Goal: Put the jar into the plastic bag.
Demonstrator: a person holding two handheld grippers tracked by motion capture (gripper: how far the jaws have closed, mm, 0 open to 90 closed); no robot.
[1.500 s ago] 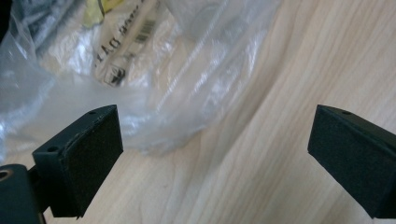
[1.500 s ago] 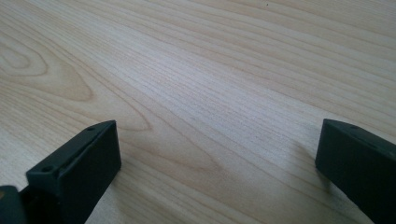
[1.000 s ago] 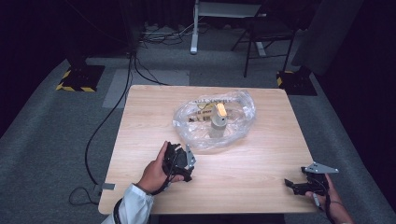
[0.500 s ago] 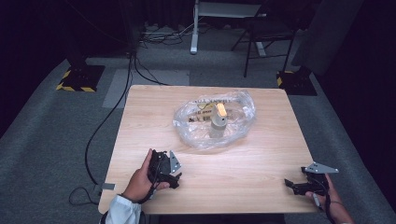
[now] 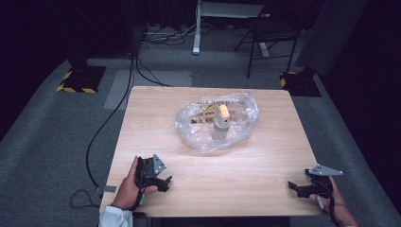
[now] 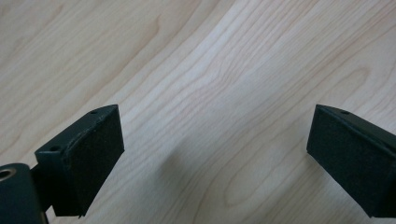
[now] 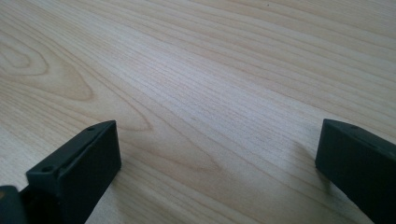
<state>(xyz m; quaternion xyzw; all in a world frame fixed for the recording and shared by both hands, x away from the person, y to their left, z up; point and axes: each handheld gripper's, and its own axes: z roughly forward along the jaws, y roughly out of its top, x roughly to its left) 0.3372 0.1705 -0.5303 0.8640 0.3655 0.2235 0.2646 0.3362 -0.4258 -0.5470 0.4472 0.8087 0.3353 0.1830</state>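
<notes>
1. Table (image 5: 265, 184) is light wood, set on grey carpet in a dark room, with a clear plastic bag (image 5: 217, 124) lying a bit beyond its middle.
2. Bag is crumpled and see-through. Inside there's a grey cylinder (image 5: 220, 127) with a yellowish top, standing roughly upright, plus some printed packaging (image 5: 205, 105) behind it. Can't read the print.
3. Left hand-held gripper (image 5: 163, 182) sits near the front-left corner of the table, held by the person's left hand (image 5: 128, 187), white sleeve (image 5: 113, 218) showing at the bottom edge. Well apart from the bag.
4. In the left gripper view its jaws stand wide apart, nothing between them but bare wood grain, close up.
5. Right hand-held gripper (image 5: 294, 186) is at the front-right edge of the table, right hand (image 5: 331, 198) behind it, grey three-cornered plate on top. Also well away from the bag.
6. Right gripper view: same deal, jaws spread wide, low over the tabletop, just wood between them.
7. Background: black cables (image 5: 111, 113) across the floor on the left, a stand base with yellow-black stripes (image 5: 78, 80), chair legs (image 5: 269, 42) at the back.
</notes>
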